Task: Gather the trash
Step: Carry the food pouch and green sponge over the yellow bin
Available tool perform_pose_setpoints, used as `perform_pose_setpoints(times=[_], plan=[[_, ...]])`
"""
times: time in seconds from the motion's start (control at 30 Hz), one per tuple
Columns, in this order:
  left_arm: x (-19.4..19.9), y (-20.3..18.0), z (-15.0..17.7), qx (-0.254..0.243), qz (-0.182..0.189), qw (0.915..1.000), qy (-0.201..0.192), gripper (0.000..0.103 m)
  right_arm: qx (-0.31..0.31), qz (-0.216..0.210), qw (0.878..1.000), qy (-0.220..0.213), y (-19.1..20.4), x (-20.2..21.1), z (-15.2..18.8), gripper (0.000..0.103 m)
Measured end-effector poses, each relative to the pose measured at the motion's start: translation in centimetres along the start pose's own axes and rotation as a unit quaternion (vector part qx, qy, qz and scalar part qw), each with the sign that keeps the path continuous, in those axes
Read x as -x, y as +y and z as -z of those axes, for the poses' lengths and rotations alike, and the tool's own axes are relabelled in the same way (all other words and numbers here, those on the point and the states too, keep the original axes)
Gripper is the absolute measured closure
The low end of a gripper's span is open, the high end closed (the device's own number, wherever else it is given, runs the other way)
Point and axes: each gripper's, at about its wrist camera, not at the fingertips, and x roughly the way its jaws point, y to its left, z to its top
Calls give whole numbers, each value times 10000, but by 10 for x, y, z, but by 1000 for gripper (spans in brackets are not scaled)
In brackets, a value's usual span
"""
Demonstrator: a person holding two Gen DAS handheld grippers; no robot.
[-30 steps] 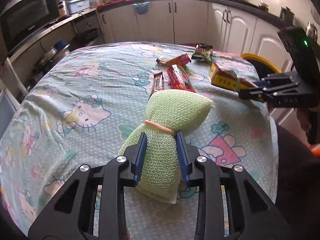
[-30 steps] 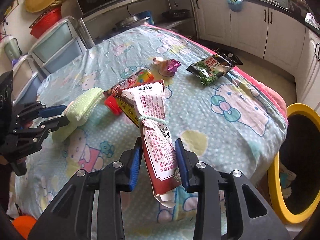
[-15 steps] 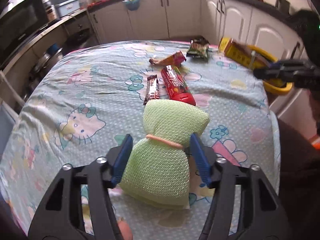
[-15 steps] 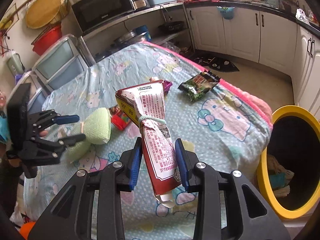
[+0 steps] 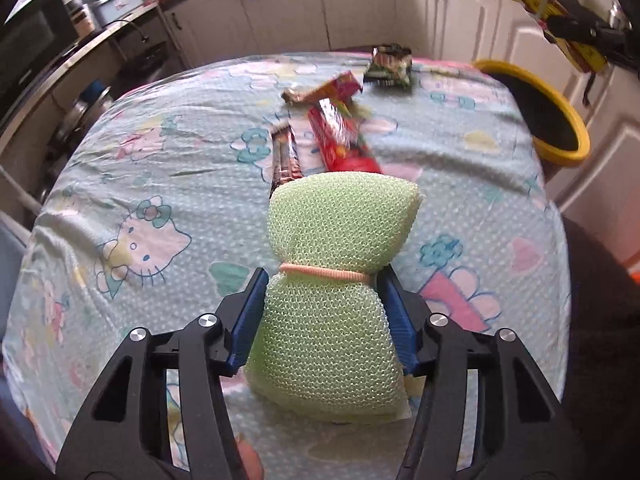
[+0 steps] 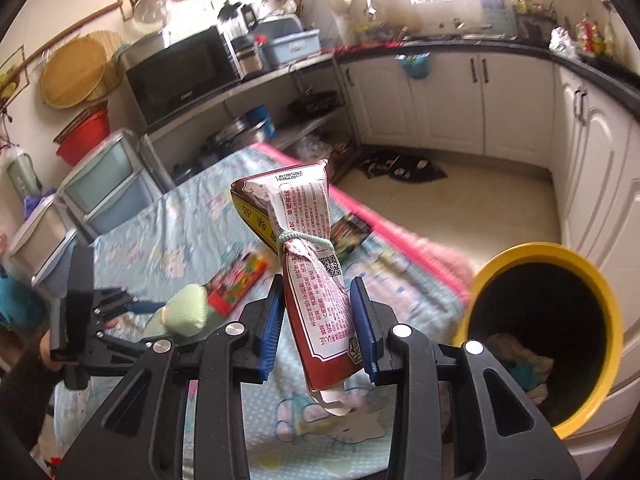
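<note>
A green mesh sponge (image 5: 340,232) tied with an orange band lies on the cartoon-print tablecloth (image 5: 160,140). My left gripper (image 5: 322,280) straddles it just below the band. Its jaws are closing, and the blue pads stand at the sponge's sides without squeezing it. My right gripper (image 6: 318,300) is shut on a red-and-white snack packet (image 6: 304,216) tied with a pale band. It holds the packet upright in the air over the table's edge. The yellow-rimmed trash bin (image 6: 600,280) stands on the floor just to the right, with some trash inside.
Beyond the sponge on the cloth lie a red packet (image 5: 340,140), a brown bar wrapper (image 5: 285,156), an orange-red wrapper (image 5: 332,88) and a green packet (image 5: 390,66). White cabinets (image 6: 448,92) line the far wall. Plastic drawers (image 6: 104,184) stand beside the table.
My left jaws have spread off the sponge, which has puffed out wider on the cloth. The right gripper has carried the packet up and over toward the yellow bin.
</note>
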Motion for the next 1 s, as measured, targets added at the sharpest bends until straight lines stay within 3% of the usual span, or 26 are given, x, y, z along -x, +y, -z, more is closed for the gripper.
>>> perform_pose_setpoints(times=[0.2,0.47,1.0], plan=[[36,-13,-20,83,178,9981,-592,57,-67,272,9990,-345,-16,26,-8,71],[68,-56,-63,-213,427,9908,-1264,57,-333,508,9964,-599,-40,50,-8,71],[65,-135,-138,-475,989,9778,-1787,57,-681,1231,9850,-1001,-84,97,-1,71]])
